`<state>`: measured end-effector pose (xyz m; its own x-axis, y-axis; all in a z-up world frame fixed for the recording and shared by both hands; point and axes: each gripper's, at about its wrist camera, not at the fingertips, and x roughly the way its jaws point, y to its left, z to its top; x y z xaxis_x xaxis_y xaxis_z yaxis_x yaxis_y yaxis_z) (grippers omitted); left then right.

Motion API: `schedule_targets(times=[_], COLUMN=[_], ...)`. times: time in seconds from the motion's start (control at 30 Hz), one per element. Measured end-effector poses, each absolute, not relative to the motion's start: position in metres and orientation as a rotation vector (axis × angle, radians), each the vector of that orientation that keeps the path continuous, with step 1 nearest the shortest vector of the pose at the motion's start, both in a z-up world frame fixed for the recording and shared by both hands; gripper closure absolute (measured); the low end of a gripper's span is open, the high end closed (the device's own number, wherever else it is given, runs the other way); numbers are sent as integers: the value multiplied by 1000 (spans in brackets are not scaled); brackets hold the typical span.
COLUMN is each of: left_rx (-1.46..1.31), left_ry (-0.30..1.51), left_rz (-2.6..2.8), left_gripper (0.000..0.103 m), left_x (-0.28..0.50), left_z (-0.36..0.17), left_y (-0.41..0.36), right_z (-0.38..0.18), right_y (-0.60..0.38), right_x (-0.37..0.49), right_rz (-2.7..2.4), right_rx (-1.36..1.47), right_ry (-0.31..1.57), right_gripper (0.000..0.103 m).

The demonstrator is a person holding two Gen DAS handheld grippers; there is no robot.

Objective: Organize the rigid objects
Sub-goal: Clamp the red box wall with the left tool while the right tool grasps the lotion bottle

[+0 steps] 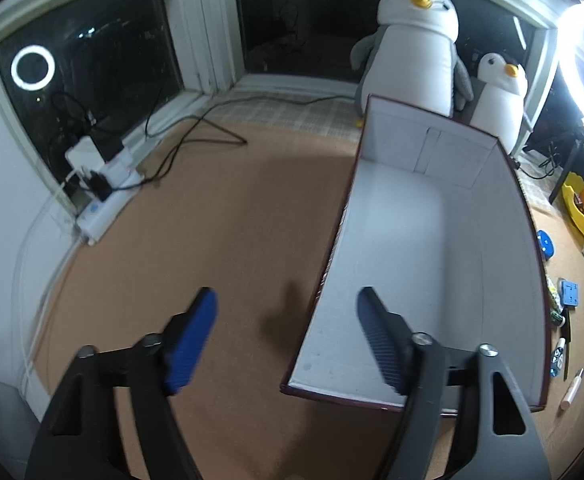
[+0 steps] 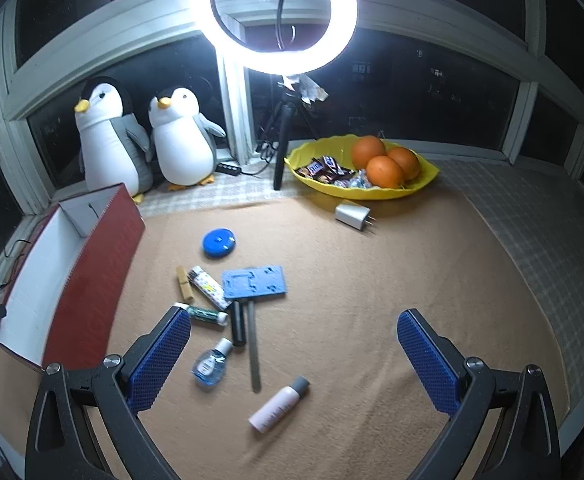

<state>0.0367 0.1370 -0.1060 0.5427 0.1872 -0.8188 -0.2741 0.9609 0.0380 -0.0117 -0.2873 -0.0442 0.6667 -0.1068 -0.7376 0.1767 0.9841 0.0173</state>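
Observation:
A red box with a white inside (image 1: 431,240) stands open and empty on the tan mat; it also shows at the left of the right wrist view (image 2: 92,272). My left gripper (image 1: 288,300) is open and empty, straddling the box's left wall near its front corner. My right gripper (image 2: 293,320) is open and empty above a scatter of small items: a blue plate (image 2: 254,282), blue disc (image 2: 218,242), lighter (image 2: 208,287), black tube (image 2: 236,323), metal file (image 2: 253,348), small blue bottle (image 2: 210,363), pink bottle (image 2: 279,404), wooden stick (image 2: 184,283), green tube (image 2: 205,315) and white charger (image 2: 352,214).
A yellow bowl (image 2: 423,176) with oranges and candy stands at the back beside a ring light on a tripod (image 2: 282,148). Two plush penguins (image 2: 148,136) sit by the window. A power strip with cables (image 1: 104,192) lies at the left wall.

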Motion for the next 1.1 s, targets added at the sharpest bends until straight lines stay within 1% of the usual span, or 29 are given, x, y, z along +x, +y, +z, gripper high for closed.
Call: schedule_targets(times=[0.03,0.1,0.17,0.3,0.43,0.5,0.53,0.57,0.6,0.7,0.77,0.87,0.93,1.07,1.1], left_rx=[-99,-91,-86,-109,-73,-59,-45,-34,-28,-24,-29,-29,-29,-37,-39], left_ry=[968,975,978,994,1008,1013,1013,1015,1019,1029,1037,1040,1042,1043,1045], left_rz=[272,269,269,256,241,225,223,219,211,192,179,163,157,161,161], left_gripper=[39,39,45,47,49,51,56,60,62,67,74,75,79,86,87], left_x=[37,38,40,43,48,50,51,52,53,56,58,59,60,62,62], left_z=[-109,-113,-116,-122,-126,-126,-127,-127,-127,-130,-132,-134,-136,-138,-139], left_y=[137,136,135,136,133,131,129,128,127,126,126,124,124,128,129], right_z=[-47,-51,-56,-70,-87,-97,-104,-109,-116,-132,-138,-149,-154,-161,-164], right_y=[-289,-293,-298,-305,-310,-314,-317,-317,-317,-314,-312,-310,-308,-298,-296], right_x=[-12,-12,-13,-15,-21,-22,-22,-22,-22,-20,-20,-16,-13,-4,-2], right_rz=[-166,-168,-180,-199,-201,-192,-184,-181,-178,-161,-166,-159,-163,-168,-169], right_rx=[88,94,103,109,123,169,210,230,253,305,325,382,392,347,335], right_ry=[837,853,870,921,982,1023,1055,1072,1097,1155,1175,1205,1221,1242,1251], right_gripper=[1,1,1,11,19,28,32,38,43,46,46,46,46,50,53])
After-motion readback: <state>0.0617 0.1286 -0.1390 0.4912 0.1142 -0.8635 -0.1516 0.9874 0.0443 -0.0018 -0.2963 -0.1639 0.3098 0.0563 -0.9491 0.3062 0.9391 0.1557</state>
